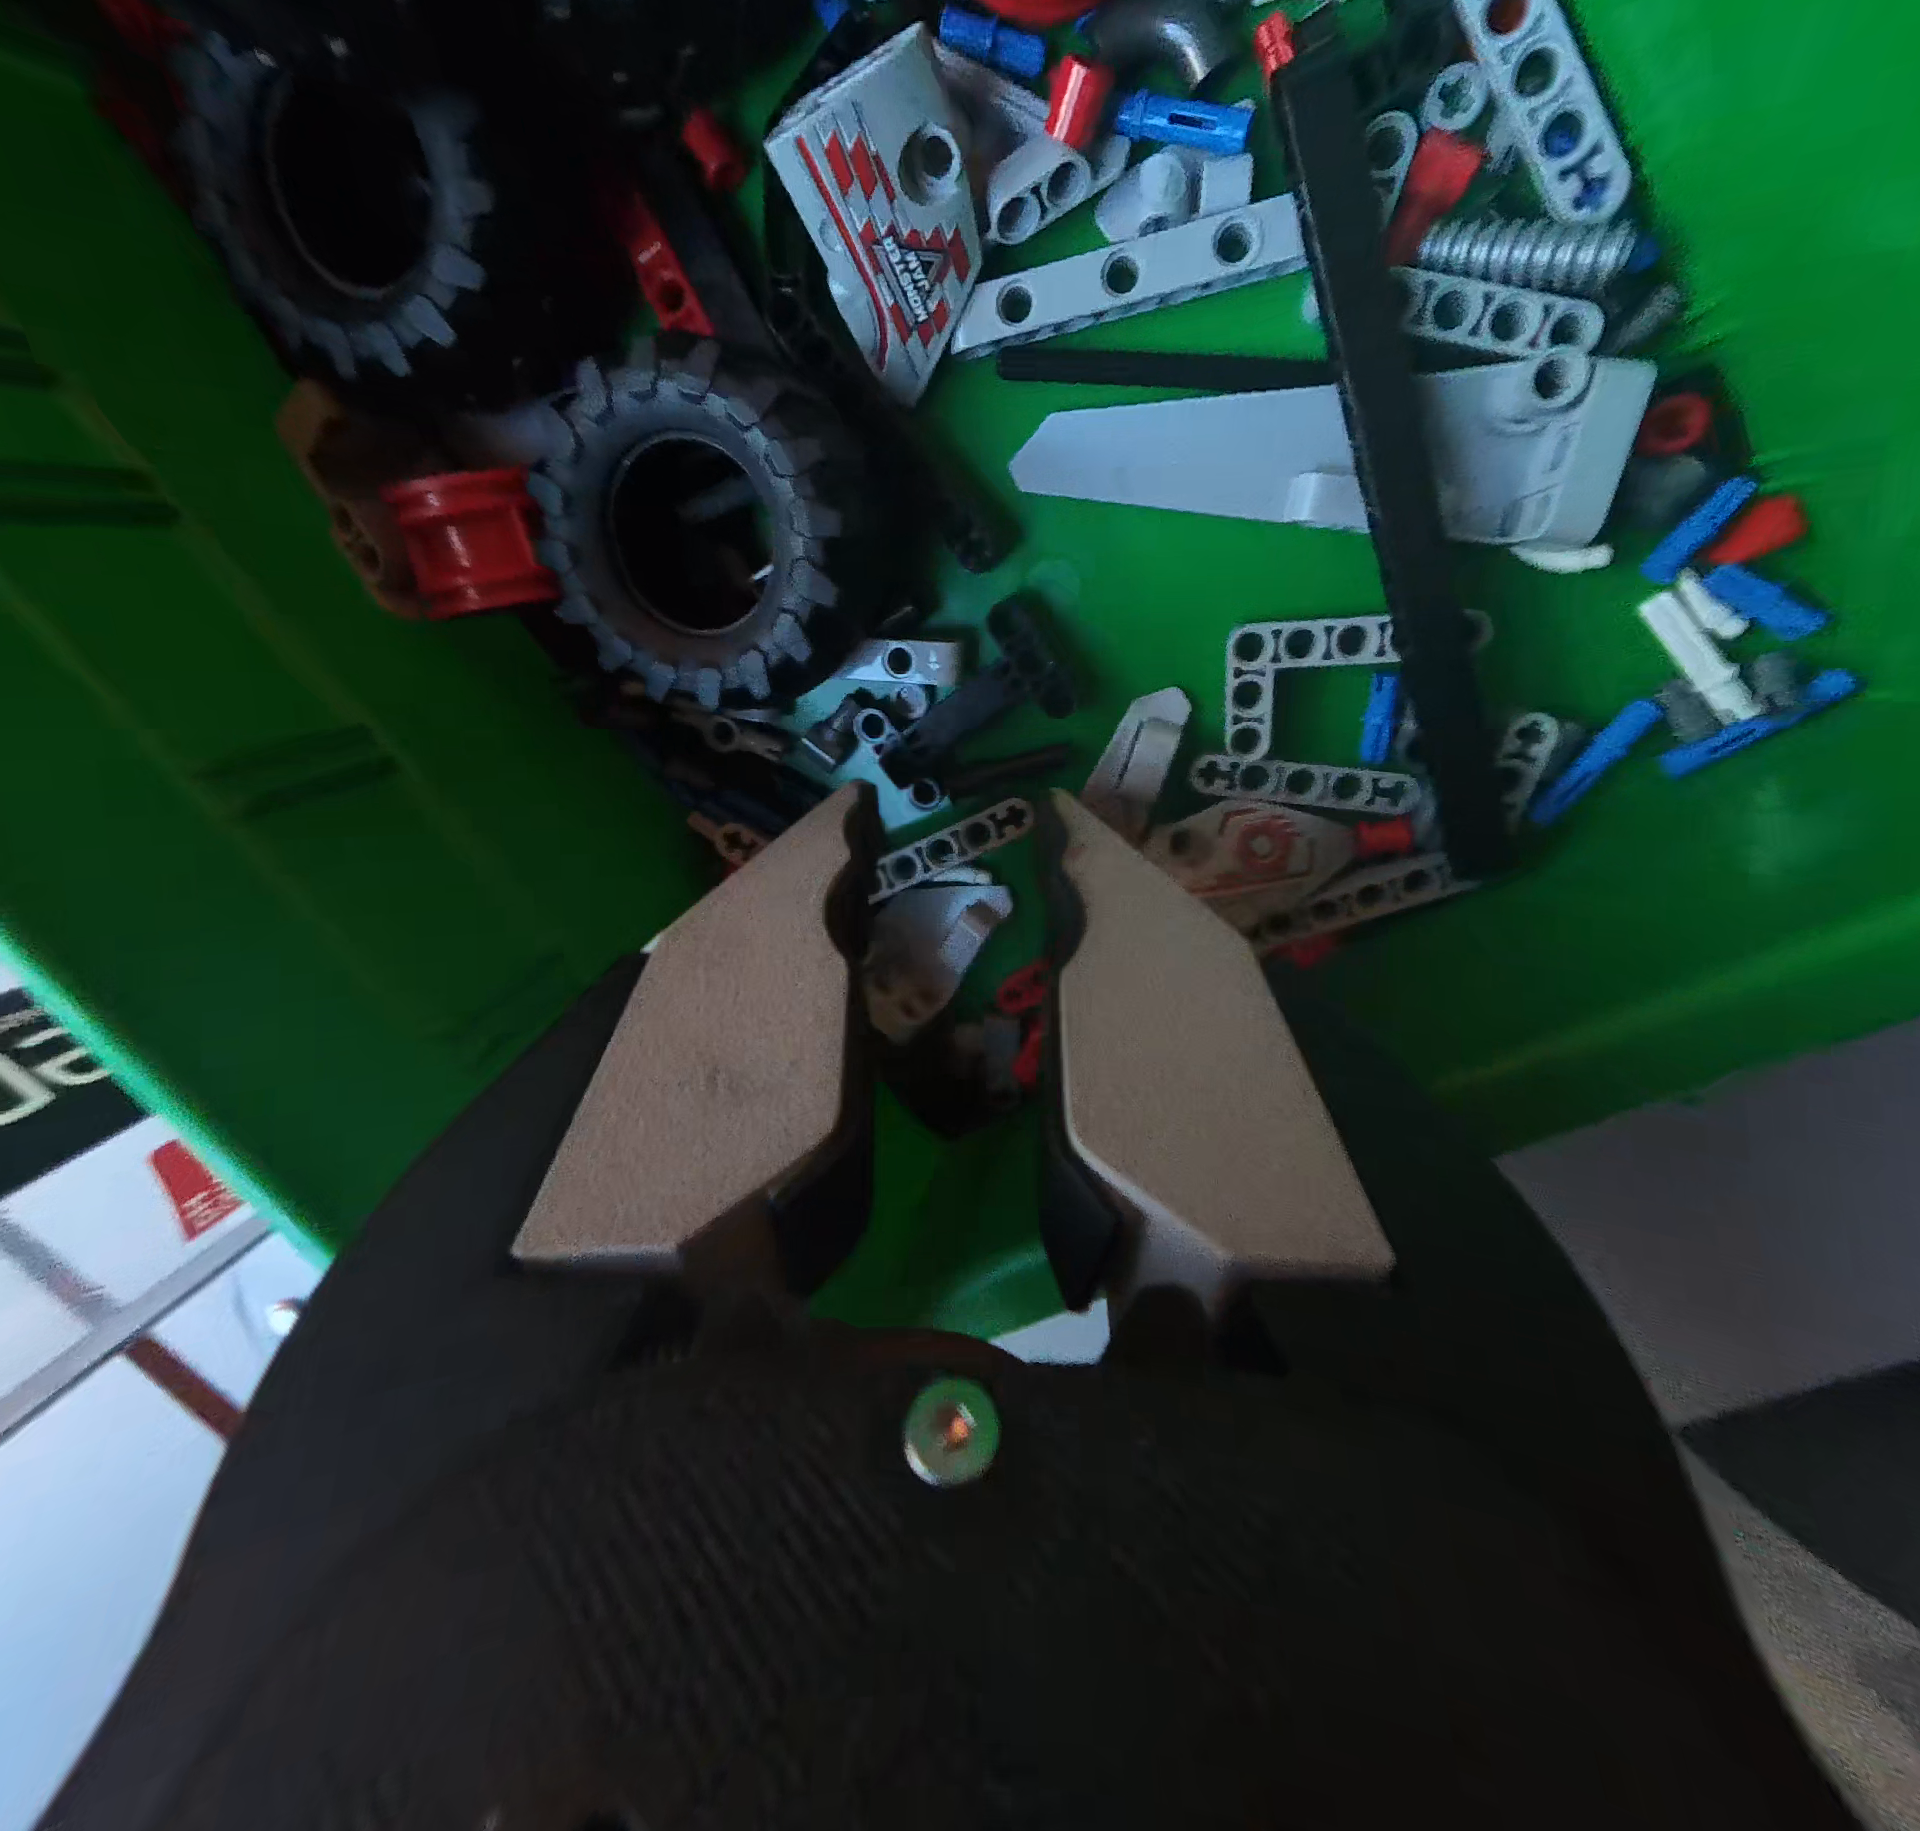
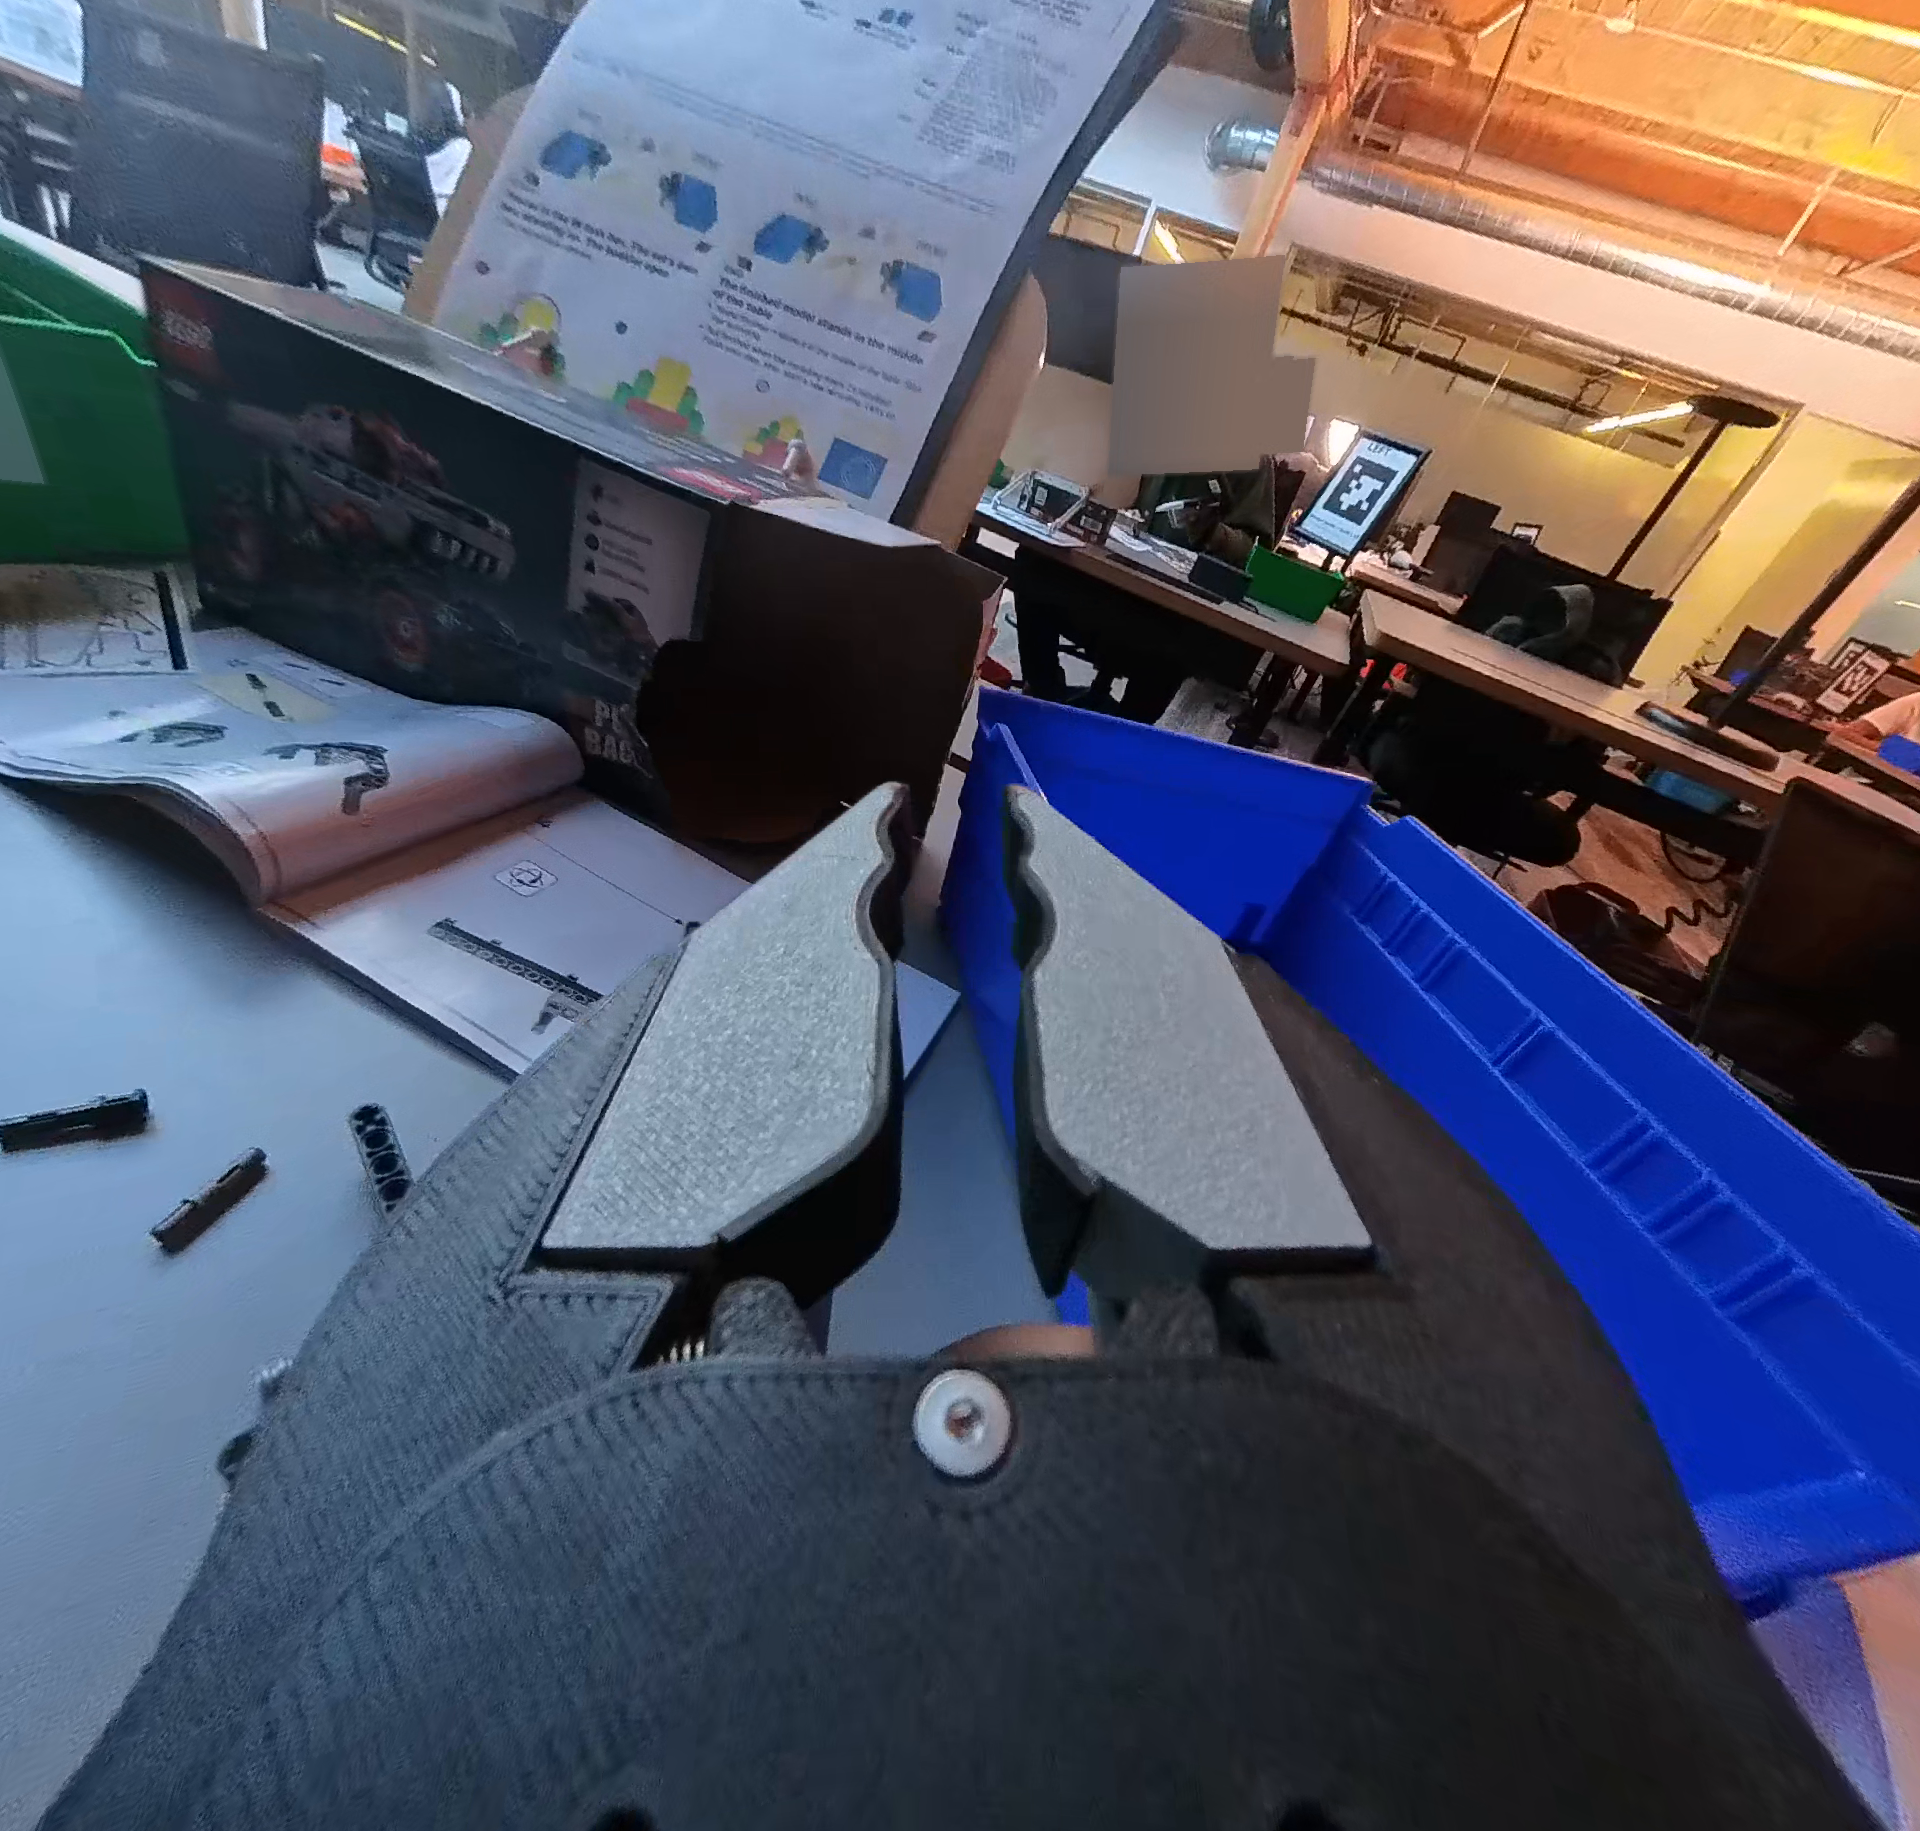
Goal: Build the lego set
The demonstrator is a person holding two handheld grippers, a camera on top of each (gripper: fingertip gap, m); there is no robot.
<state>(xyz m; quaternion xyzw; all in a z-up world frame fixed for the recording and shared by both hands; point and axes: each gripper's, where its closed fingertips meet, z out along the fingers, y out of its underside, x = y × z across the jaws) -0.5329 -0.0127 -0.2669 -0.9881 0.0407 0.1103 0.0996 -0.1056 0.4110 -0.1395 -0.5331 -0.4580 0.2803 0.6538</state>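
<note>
In the left wrist view my left gripper (image 1: 954, 813) is open and empty, hanging over a green bin (image 1: 312, 794) full of loose lego parts. A short grey beam (image 1: 951, 846) and a white piece (image 1: 935, 934) lie between its fingers, below them. Black tyres (image 1: 691, 534), a red hub (image 1: 462, 540), grey beams (image 1: 1132, 269), a long black beam (image 1: 1382, 431) and blue pins (image 1: 1179, 116) lie further in. In the right wrist view my right gripper (image 2: 954, 813) is open and empty above the table. Three small black lego pieces (image 2: 208, 1197) lie on the table at its left.
An open instruction booklet (image 2: 343, 794) and the dark lego box (image 2: 468, 514) lie behind the right gripper. A blue bin (image 2: 1455, 1033) stands at its right. A printed sheet on a stand (image 2: 810, 171) rises behind the box. A green bin's edge (image 2: 73, 399) shows far left. Some 60 cm of space lies between my two pairs of fingers. The red hub (image 1: 462, 540) lies around 8 cm away from my left fingertips.
</note>
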